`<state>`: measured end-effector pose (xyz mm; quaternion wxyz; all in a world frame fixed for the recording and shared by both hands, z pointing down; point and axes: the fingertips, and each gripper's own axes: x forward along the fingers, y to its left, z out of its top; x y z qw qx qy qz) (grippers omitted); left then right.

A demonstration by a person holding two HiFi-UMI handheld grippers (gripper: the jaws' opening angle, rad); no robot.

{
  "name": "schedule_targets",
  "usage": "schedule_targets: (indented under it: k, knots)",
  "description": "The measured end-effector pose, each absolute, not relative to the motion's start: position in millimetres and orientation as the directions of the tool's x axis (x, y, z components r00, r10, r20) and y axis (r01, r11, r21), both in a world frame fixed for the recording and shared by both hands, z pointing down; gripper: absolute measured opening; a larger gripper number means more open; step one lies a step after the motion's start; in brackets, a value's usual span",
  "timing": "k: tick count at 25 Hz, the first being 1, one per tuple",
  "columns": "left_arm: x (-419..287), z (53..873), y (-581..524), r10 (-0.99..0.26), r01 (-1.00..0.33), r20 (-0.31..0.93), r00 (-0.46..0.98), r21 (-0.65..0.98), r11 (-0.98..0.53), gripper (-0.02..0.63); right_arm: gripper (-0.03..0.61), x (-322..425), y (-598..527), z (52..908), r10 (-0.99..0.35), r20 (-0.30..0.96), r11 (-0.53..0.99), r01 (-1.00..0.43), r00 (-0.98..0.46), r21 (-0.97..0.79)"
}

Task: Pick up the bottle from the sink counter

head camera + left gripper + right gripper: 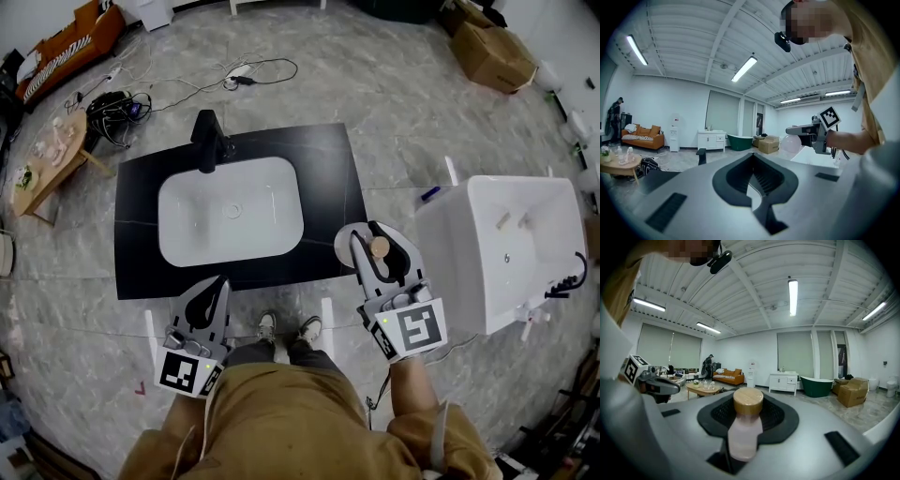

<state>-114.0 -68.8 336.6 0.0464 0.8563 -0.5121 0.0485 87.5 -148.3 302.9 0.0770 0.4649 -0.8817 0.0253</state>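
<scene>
- Black stone worktop (pixel 328 159) with white basin (pixel 272 216)
- Right gripper (pixel 375 234) jaws clamp pale pink, wooden-capped bottle (pixel 743 427) by its body; likely light, slippery
- Left gripper (pixel 221 283) jaws closed, empty

An orange sofa (pixel 66 47), wooden table (pixel 45 167) and cardboard box (pixel 492 52) stand apart.

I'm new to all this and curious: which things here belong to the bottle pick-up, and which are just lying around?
Part of the job: pale pink bottle with wooden cap, right gripper shut on it, black sink counter.

Just lying about: cardboard box, cables, wooden table, orange sofa, white sink unit.
</scene>
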Motion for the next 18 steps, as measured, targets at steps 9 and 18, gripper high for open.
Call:
schedule_targets:
  k: [9, 18]
  knots:
    - [-120, 313, -63, -0.874, -0.878, 0.078, 0.479, 0.022, -0.479, 0.003, 0.120, 82, -123, 274, -0.816, 0.142, 0.573, -0.815, -0.560, 0.081]
    - [-125, 296, -60, -0.875, -0.875, 0.038, 0.483, 0.015, -0.483, 0.003, 0.120, 104, -91, 253, -0.855, 0.132, 0.509, -0.860, -0.501, 0.034]
